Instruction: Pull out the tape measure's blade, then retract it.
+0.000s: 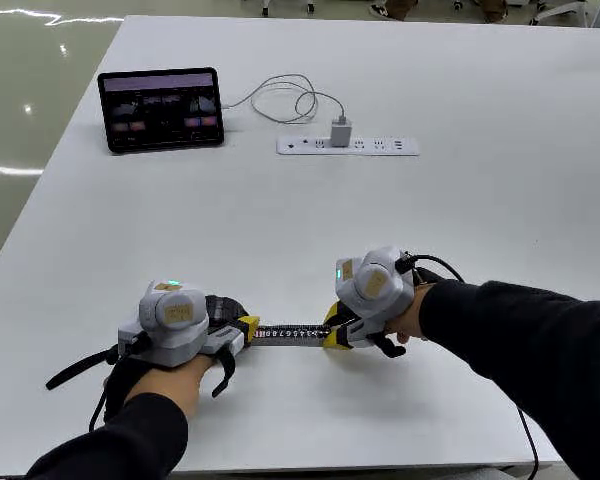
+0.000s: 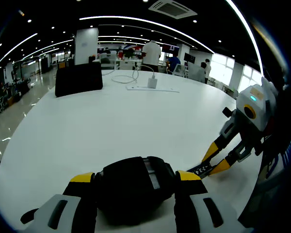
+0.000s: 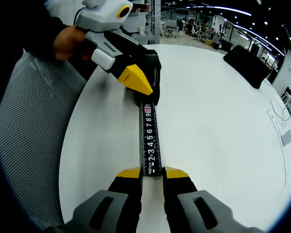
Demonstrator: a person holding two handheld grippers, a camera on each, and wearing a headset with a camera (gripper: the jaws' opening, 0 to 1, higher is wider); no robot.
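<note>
A black tape measure (image 1: 226,308) lies on the white table (image 1: 310,210), and my left gripper (image 1: 242,335) is shut on its case. In the left gripper view the case (image 2: 136,189) sits between the yellow-tipped jaws. A short stretch of the blade (image 1: 290,332) runs right to my right gripper (image 1: 337,335), which is shut on the blade's end. The right gripper view shows the numbered blade (image 3: 150,141) leading from the right gripper (image 3: 152,173) up to the case (image 3: 149,73) held by the left gripper (image 3: 136,80). The right gripper (image 2: 216,160) also pinches the blade (image 2: 201,170) in the left gripper view.
A dark tablet (image 1: 161,108) stands at the back left. A white power strip (image 1: 347,146) with a plugged charger (image 1: 340,131) and a looped cable (image 1: 290,98) lies behind the middle. The table's near edge (image 1: 360,468) runs close under both arms. People stand far behind (image 2: 150,53).
</note>
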